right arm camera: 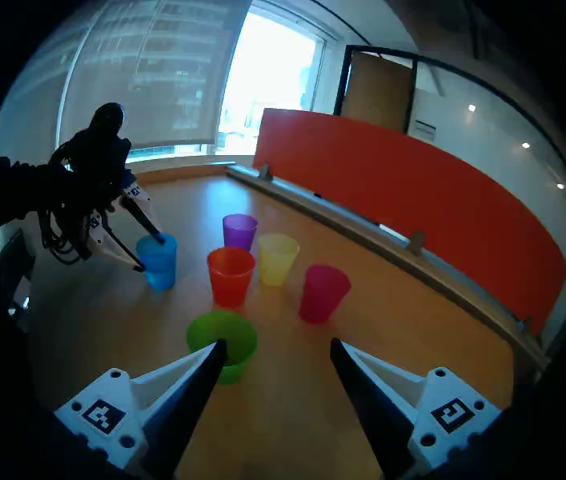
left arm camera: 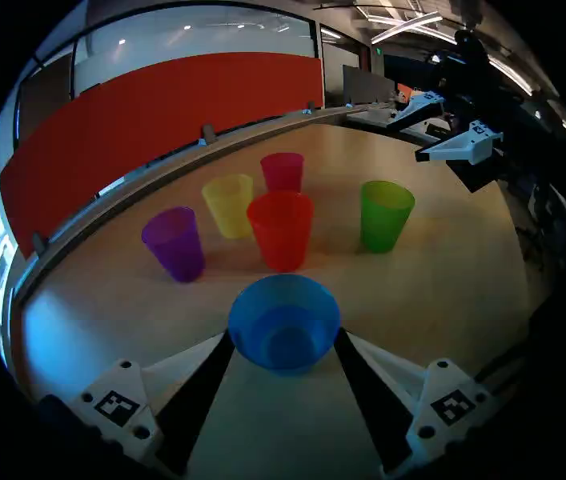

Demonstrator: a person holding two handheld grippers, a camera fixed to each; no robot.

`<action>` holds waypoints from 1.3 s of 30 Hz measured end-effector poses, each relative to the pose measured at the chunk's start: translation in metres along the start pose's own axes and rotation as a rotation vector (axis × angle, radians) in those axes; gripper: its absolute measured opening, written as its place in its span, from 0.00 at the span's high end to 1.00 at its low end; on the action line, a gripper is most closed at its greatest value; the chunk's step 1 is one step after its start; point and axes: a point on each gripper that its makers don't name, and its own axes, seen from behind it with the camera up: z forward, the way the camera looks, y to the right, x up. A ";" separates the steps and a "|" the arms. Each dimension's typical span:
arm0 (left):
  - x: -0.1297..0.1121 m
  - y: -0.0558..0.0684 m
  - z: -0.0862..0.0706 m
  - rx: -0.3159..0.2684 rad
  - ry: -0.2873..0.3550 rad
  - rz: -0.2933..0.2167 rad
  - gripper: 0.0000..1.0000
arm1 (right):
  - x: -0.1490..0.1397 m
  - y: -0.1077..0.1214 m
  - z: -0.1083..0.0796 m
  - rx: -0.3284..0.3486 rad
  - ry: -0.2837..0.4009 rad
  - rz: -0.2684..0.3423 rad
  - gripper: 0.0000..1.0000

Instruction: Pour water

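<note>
Translucent blue cup (left arm camera: 284,332), upright, tapered, open-topped

The left gripper view sits close behind the translucent blue plastic cup (left arm camera: 284,324), facing the red wall panel (left arm camera: 162,120). The right gripper view, seemingly higher, faces it across the same wooden table (left arm camera: 443,272).

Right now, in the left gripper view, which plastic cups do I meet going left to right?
Purple plastic cup → yellow plastic cup → red plastic cup → green plastic cup.
</note>
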 end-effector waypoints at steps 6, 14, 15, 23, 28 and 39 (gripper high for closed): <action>0.002 0.000 0.005 -0.003 0.004 -0.004 0.08 | -0.001 0.001 0.000 0.000 -0.002 0.003 0.00; 0.006 0.000 0.009 -0.007 0.011 -0.013 0.08 | -0.001 0.003 0.000 -0.001 -0.003 0.001 0.00; 0.006 0.000 0.009 -0.007 0.011 -0.014 0.08 | -0.001 0.003 0.000 -0.002 -0.003 0.002 0.00; 0.006 0.000 0.010 -0.012 0.012 -0.021 0.09 | -0.001 0.005 -0.001 -0.006 -0.003 -0.002 0.00; 0.006 0.000 0.009 -0.009 0.017 -0.020 0.11 | 0.000 0.005 -0.001 -0.008 -0.001 -0.005 0.00; 0.009 0.003 0.006 -0.014 0.027 -0.021 0.13 | 0.000 0.001 0.001 -0.001 -0.004 -0.004 0.00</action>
